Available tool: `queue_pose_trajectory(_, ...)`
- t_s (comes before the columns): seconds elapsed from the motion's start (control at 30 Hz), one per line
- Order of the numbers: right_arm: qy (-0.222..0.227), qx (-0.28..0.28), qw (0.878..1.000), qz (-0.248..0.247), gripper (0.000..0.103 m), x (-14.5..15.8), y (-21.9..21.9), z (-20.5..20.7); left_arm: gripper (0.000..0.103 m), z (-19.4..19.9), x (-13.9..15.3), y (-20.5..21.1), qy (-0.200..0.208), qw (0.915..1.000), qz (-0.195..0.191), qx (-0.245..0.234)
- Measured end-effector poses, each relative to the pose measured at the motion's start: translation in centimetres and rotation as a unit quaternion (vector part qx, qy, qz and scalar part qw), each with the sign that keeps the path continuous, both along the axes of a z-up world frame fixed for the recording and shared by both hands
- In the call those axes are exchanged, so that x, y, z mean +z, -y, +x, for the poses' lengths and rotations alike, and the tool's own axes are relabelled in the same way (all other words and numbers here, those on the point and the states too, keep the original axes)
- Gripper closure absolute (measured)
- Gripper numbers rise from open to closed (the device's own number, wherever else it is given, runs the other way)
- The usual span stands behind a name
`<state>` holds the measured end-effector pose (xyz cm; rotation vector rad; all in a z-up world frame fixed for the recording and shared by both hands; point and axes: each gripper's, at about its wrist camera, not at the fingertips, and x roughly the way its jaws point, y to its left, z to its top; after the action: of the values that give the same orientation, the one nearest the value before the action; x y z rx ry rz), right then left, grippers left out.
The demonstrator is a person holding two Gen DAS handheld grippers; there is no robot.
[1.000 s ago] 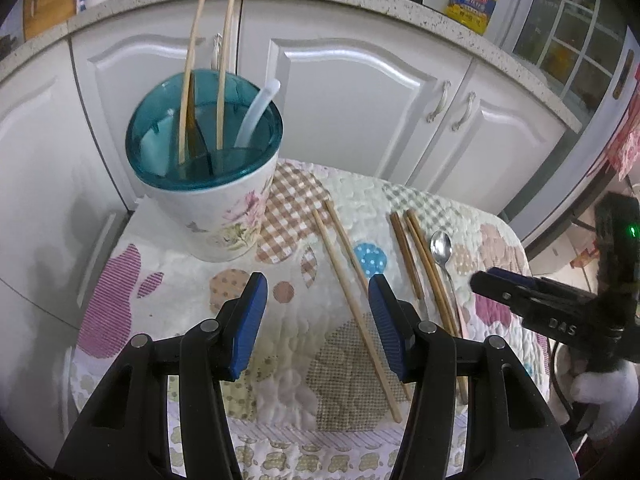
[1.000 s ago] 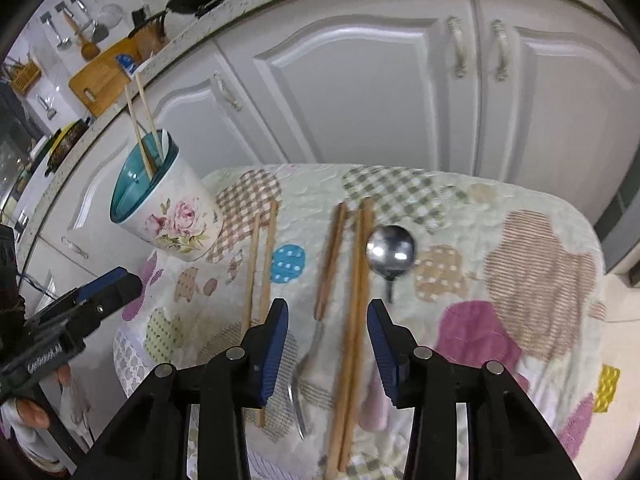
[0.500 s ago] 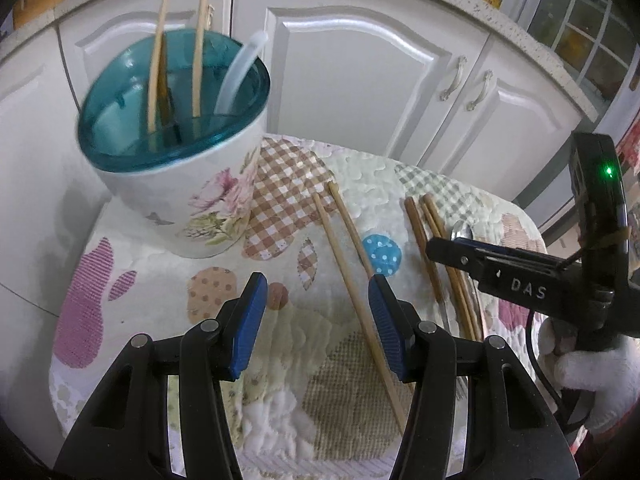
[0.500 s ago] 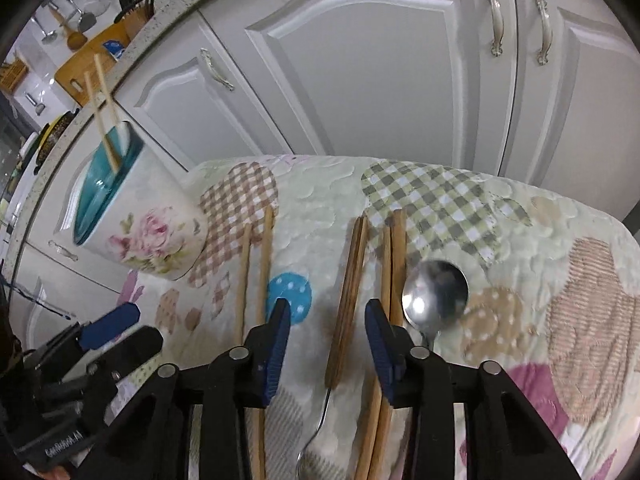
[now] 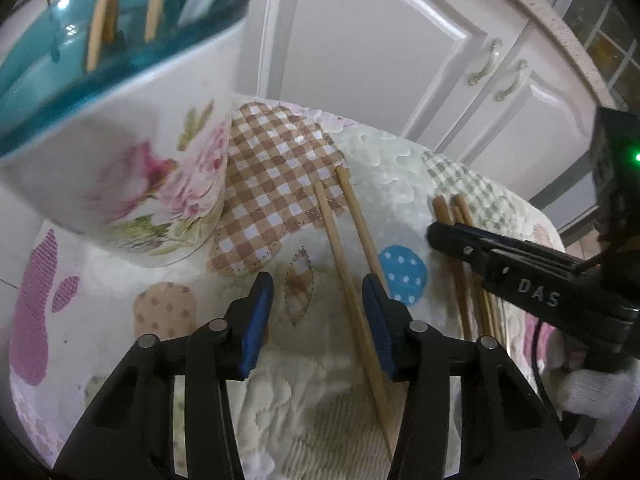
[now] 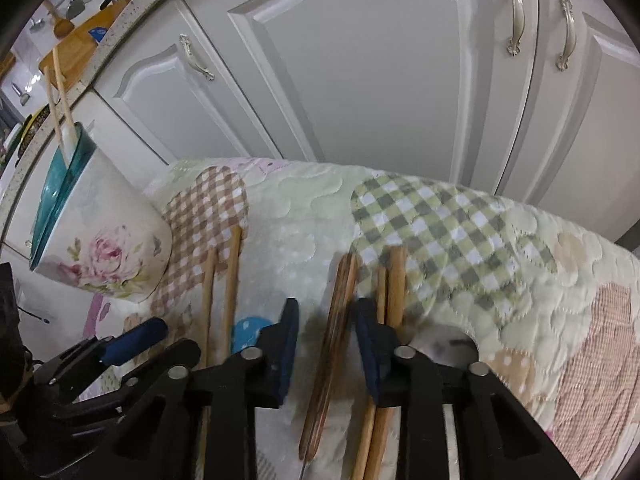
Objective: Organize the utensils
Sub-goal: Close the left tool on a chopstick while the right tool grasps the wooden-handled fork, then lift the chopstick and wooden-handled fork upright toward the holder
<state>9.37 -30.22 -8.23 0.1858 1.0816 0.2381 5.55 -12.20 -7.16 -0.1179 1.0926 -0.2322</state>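
My left gripper (image 5: 316, 308) hangs low over the patchwork quilt (image 5: 384, 160), its jaws closing. One light chopstick (image 5: 340, 256) of a pair runs between them, close to the right pad and not pinched. The other passes behind the right finger. My right gripper (image 6: 326, 328) is closing too, with a dark brown wooden handle (image 6: 338, 304) between its pads, not squeezed. A pair of tan chopsticks (image 6: 394, 280) lies just right of it. The floral cup (image 5: 132, 168) with a teal inside holds two chopsticks and a white spoon. A metal spoon bowl (image 6: 450, 342) peeks past my right finger.
White cabinet doors (image 6: 380, 80) stand right behind the quilt-covered stool. The cup (image 6: 104, 248) stands at the quilt's left end. My left gripper (image 6: 132, 344) is at the right wrist view's lower left; my right gripper (image 5: 440, 236) reaches in from the right in the left wrist view.
Both grippers have come down close to the quilt. The right jaws narrowed around the brown handle. The left jaws narrowed slightly over the light chopsticks, and the cup looms larger.
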Motion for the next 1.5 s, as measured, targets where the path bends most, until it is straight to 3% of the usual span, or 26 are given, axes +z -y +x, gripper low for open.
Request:
queue_pose_trajectory(0.03, 0.0, 0.0, 1.0, -0.004, 0.088, 0.0, 0.0, 0.2, 0.061, 0.2, -0.2, 0.0, -0.001, 1.0, 0.001, 0.003)
queue_pose_trajectory(0.17, 0.0, 0.005, 1.0, 0.004, 0.09, -0.2, 0.3, 0.2, 0.067, 1.0, -0.4, 0.2, 0.008, 0.9999, 0.006, 0.007)
queue_pose_trajectory(0.3, -0.004, 0.005, 1.0, 0.018, 0.091, -0.2, 0.7, -0.9, 0.094, 1.3, -0.5, 0.6, 0.006, 0.9999, -0.009, -0.003)
queue_pose_trajectory(0.33, -0.005, 0.006, 1.0, 0.021, 0.092, -0.1, 0.8, -1.2, 0.096, 1.2, -0.5, 0.6, 0.005, 0.9999, -0.01, -0.009)
queue_pose_trajectory(0.63, -0.029, 0.024, 0.998, 0.057, 0.093, -0.7, 0.3, -6.5, 0.097, -2.8, -0.3, -1.6, -0.012, 0.9985, -0.012, -0.052)
queue_pose_trajectory(0.83, -0.034, 0.04, 0.998, 0.018, 0.092, -0.4, -0.9, -7.4, 0.096, -4.6, -0.1, -2.4, -0.021, 0.9981, -0.008, -0.057)
queue_pose_trajectory(0.87, -0.033, 0.044, 0.998, 0.011, 0.091, -0.4, -1.2, -7.4, 0.095, -4.5, -0.1, -2.4, -0.019, 0.9983, -0.002, -0.054)
queue_pose_trajectory(0.93, -0.03, 0.053, 0.998, -0.006, 0.088, -0.3, -1.9, -7.4, 0.081, -4.3, -0.1, -2.3, -0.015, 0.9985, 0.006, -0.052)
queue_pose_trajectory(1.1, -0.012, 0.053, 0.999, -0.001, 0.088, -0.7, -2.4, -6.6, 0.075, -3.4, -0.3, -1.2, -0.007, 0.9981, 0.021, -0.058)
queue_pose_trajectory(1.2, -0.01, 0.055, 0.998, -0.003, 0.093, -0.6, -2.4, -6.3, 0.079, -2.9, -0.5, -0.5, 0.005, 0.9973, 0.032, -0.066)
queue_pose_trajectory(1.23, -0.011, 0.056, 0.998, 0.0, 0.093, -0.6, -2.3, -6.3, 0.094, -2.8, -0.5, -0.4, 0.006, 0.9969, 0.034, -0.07)
queue_pose_trajectory(1.37, 0.004, 0.054, 0.998, 0.009, 0.094, 1.2, -1.5, -7.0, 0.096, -2.7, 0.1, -1.1, -0.004, 0.9969, 0.011, -0.077)
queue_pose_trajectory(1.5, 0.034, 0.055, 0.997, 0.031, 0.093, 4.1, -1.0, -8.3, 0.097, -3.7, 2.6, -2.0, 0.018, 0.997, -0.013, -0.074)
